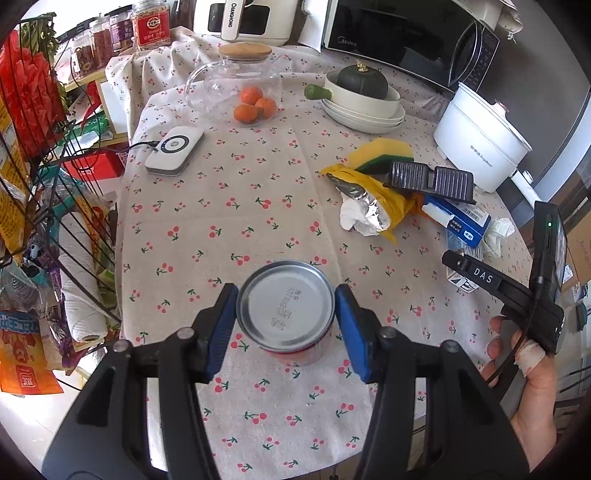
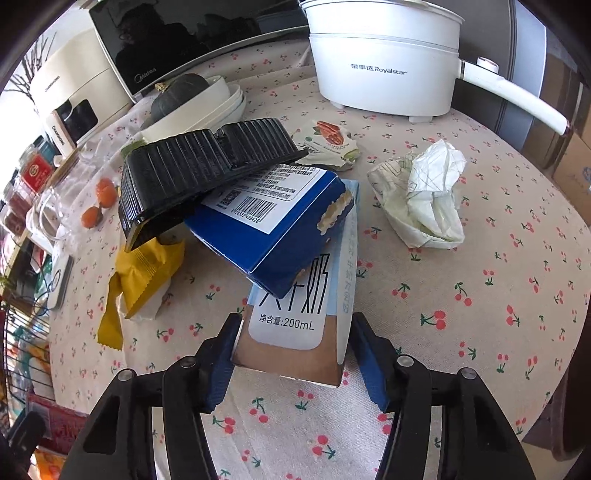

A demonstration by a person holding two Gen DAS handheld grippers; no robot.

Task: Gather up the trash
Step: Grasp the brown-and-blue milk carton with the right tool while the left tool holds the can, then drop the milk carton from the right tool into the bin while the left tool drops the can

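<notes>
A tin can [image 1: 286,306] with a silver top and red side stands on the cherry-print tablecloth [image 1: 229,206]. My left gripper [image 1: 286,295] is shut on it, one blue pad on each side. A 200 mL milk carton [image 2: 295,328] lies flat with its near end between the pads of my right gripper [image 2: 293,325], which press its two edges. A blue box [image 2: 277,229] lies across the carton's far end, and a black plastic tray [image 2: 199,173] leans on the box. Beside them lie a yellow wrapper [image 2: 144,273], crumpled paper [image 2: 424,199] and a torn packet [image 2: 328,142].
A white electric pot [image 2: 384,74] stands behind the pile, stacked bowls with a dark squash [image 1: 362,83] further back, and a microwave [image 1: 406,33]. A glass jug [image 1: 236,81] with tangerines, a sponge [image 1: 384,153] and a white device [image 1: 173,149] are on the cloth. A wire rack [image 1: 44,184] stands left.
</notes>
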